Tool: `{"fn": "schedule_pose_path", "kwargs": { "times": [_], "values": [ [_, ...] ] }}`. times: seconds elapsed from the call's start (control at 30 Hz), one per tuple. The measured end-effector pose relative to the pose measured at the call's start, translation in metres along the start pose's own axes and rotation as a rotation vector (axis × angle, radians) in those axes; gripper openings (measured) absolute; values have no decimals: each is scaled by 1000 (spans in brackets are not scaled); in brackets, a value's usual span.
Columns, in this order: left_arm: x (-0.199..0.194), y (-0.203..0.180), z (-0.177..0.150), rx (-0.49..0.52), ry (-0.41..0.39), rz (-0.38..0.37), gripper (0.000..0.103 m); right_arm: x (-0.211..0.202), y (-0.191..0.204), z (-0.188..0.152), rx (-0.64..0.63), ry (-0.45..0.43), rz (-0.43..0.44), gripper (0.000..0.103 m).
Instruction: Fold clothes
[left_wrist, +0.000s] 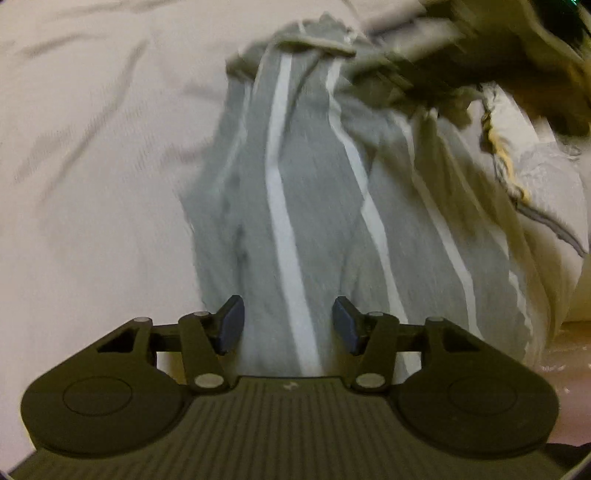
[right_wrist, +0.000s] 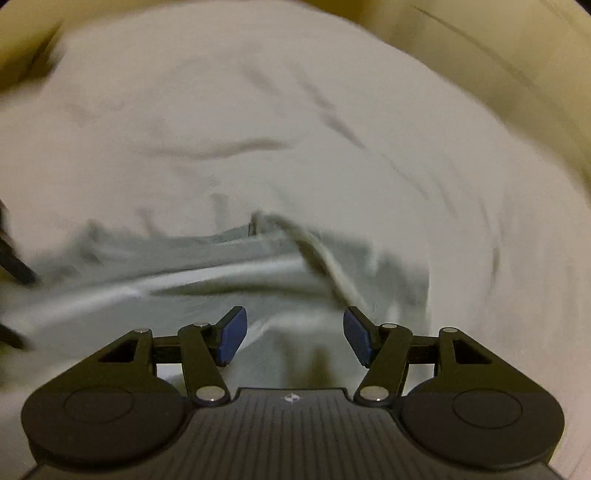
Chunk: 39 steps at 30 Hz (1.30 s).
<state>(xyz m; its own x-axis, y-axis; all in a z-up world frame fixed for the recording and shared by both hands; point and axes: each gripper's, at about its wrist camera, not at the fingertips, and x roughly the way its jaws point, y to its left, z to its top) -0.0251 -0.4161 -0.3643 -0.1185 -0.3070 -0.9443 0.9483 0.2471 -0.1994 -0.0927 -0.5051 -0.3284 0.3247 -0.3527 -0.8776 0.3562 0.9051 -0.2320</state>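
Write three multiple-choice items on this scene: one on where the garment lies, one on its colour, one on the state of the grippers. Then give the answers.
1. Where does the striped garment lie?
A. On a pale bedsheet
B. On a wooden floor
C. On a hanger

2. What colours is the garment?
A. Red with black dots
B. Grey with white stripes
C. Plain blue

3. How do the left gripper and the right gripper stand?
A. Both shut on cloth
B. One open, one shut
C. Both open

Answers:
1 A: wrinkled pale sheet surrounds the garment in both views.
2 B: long white stripes run down grey cloth in the left wrist view.
3 C: each pair of blue-padded fingers stands wide apart, with cloth visible between them, not pinched.
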Motion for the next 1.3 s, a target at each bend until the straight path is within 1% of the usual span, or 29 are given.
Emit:
{"fn": "schedule_pose_path", "kwargs": {
  "times": [0.03, 0.07, 0.1, 0.13, 0.17, 0.2, 0.23, 0.3, 0.33, 0.4, 0.47, 0.57, 0.6, 0.67, 0.7, 0.73, 0.77, 0.8, 0.87, 0.93, 0.97, 1.0, 1.07, 1.1, 1.13, 1.2, 1.23, 1.27, 1.3],
  "values": [
    [1, -2, -3, -13, -12, -3, 39, 11, -1, 5, -69, 22, -5, 61],
    [2, -4, -5, -23, -26, -6, 15, 22, -2, 11, -139, 44, -10, 61],
    [2, -5, -5, -32, -35, -15, 4, 33, -3, 16, -208, 66, -15, 61],
    [2, -5, -5, -40, -43, -26, 0, 44, -4, 22, -277, 87, -20, 53],
    [-1, -6, -5, -35, -59, -27, 0, 55, -4, 27, -346, 109, -25, 33],
    [-7, -7, -6, -21, -79, -36, 0, 66, -5, 33, -416, 131, -30, 20],
    [-13, -9, -6, -5, -98, -47, 0, 65, -7, 35, -430, 136, -29, 0],
    [-28, -10, -8, 22, -139, -78, 0, 50, -12, 36, -403, 123, -23, 0],
    [-38, -11, -8, 38, -160, -110, 0, 37, -14, 35, -375, 110, -23, 0],
    [-59, -15, -10, 84, -203, -189, 0, 4, -19, 29, -314, 78, -36, 0],
    [-77, -24, -10, 162, -226, -278, 0, -39, -21, 13, -247, 61, -53, 0],
    [-94, -56, -17, 324, -218, -336, 0, -96, -16, -27, -145, 119, -105, 0],
    [-96, -67, -21, 376, -206, -354, 0, -110, -12, -43, -113, 155, -123, 0],
    [-97, -87, -35, 449, -163, -387, 4, -125, -5, -85, -58, 271, -186, 0],
    [-95, -93, -41, 462, -135, -402, 6, -129, -1, -107, -43, 340, -217, 5],
    [-94, -94, -46, 450, -124, -397, 15, -131, 1, -119, -38, 376, -246, 19],
    [-93, -93, -51, 432, -118, -386, 27, -134, 2, -128, -35, 398, -273, 26],
    [-94, -88, -55, 406, -126, -352, 31, -137, 3, -136, -31, 419, -300, 26],
    [-91, -68, -59, 321, -137, -268, 35, -143, 0, -133, 6, 385, -323, 28],
    [-79, -43, -61, 213, -112, -123, 38, -143, -6, -122, 37, 323, -316, 29],
    [-71, -28, -62, 153, -89, -38, 38, -138, -10, -111, 44, 284, -297, 30],
    [-66, -12, -62, 100, -72, 16, 38, -130, -12, -99, 36, 245, -265, 31],
    [-56, 19, -60, -16, -46, 84, 38, -111, -16, -75, -2, 169, -197, 33],
    [-50, 31, -59, -73, -31, 92, 38, -99, -19, -62, -30, 135, -166, 33],
    [-46, 42, -57, -123, -26, 80, 38, -87, -22, -50, -58, 101, -135, 34],
    [-37, 54, -55, -196, -21, 52, 38, -60, -27, -24, -137, 48, -96, 40],
    [-33, 58, -54, -221, -17, 41, 38, -44, -30, -12, -178, 23, -74, 51],
    [-29, 59, -53, -240, -19, 32, 38, -28, -34, -1, -216, 11, -57, 65],
    [-27, 59, -50, -251, -24, 18, 38, -11, -37, 10, -251, 5, -41, 67]
  ]
}}
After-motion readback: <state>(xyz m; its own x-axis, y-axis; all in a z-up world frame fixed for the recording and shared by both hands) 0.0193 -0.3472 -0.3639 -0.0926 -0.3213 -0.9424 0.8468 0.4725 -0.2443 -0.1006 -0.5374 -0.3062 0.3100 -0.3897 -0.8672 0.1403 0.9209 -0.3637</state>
